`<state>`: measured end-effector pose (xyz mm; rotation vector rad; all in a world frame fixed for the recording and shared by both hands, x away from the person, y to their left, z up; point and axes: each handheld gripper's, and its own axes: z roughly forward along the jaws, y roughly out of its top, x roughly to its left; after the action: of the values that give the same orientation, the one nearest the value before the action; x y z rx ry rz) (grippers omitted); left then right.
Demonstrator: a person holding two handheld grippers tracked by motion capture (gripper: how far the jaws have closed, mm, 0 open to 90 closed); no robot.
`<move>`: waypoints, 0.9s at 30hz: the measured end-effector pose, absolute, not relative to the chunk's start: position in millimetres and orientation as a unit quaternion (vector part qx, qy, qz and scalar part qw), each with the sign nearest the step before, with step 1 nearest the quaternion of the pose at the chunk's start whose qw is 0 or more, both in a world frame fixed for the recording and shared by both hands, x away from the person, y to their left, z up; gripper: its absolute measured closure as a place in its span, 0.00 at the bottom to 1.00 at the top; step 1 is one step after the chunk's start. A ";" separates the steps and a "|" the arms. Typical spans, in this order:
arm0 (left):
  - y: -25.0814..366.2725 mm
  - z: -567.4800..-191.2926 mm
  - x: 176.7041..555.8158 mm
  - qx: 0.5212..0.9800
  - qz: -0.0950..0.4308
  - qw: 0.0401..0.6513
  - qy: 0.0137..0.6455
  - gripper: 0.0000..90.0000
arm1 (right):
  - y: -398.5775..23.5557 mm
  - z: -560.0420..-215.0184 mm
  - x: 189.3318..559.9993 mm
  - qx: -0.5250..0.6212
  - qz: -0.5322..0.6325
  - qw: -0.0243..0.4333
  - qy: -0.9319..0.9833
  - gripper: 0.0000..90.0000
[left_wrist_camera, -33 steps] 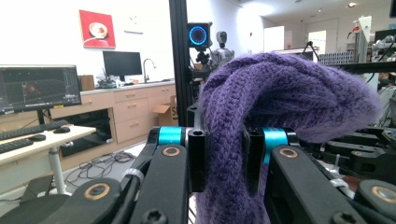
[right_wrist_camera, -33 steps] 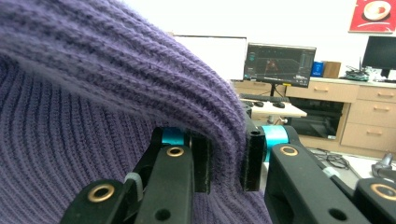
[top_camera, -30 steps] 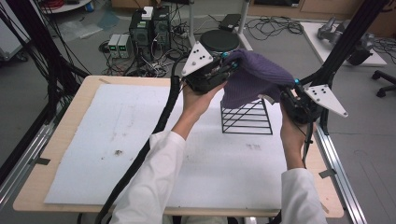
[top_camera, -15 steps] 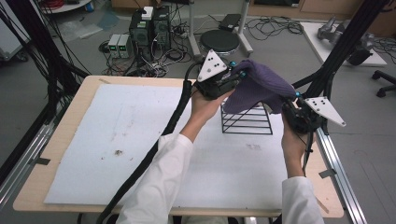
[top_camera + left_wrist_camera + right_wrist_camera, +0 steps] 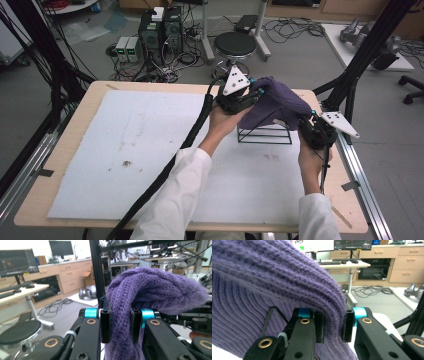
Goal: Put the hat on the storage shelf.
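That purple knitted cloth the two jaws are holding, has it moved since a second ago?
Yes. The purple knitted cloth has come down toward the black wire rack in the high view and now drapes over its top; before, it hung higher above the rack.

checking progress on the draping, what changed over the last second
Both claws, left and right, came down with the purple knitted cloth, lowering it onto the black wire rack, which it now drapes more closely. Unchanged: each claw is shut on an edge of the cloth, and the rack stands in the same spot on the white table cover.
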<state>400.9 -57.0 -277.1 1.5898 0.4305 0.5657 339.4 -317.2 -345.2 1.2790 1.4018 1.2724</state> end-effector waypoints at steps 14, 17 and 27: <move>-67.4 -288.0 396.9 0.751 0.287 0.562 0.192 0.86 | -308.1 -364.8 360.7 0.556 0.450 0.369 0.594 0.86; -69.8 -293.2 398.3 0.752 0.285 0.562 0.193 0.86 | -308.9 -366.6 361.6 0.563 0.446 0.363 0.594 0.86; -71.7 -304.9 402.9 0.756 0.275 0.561 0.195 0.86 | -312.3 -370.8 361.7 0.582 0.428 0.347 0.598 0.85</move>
<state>402.9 -71.7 -304.9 1.7816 0.4597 0.6489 361.7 -312.3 -370.8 1.5110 1.5502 1.1105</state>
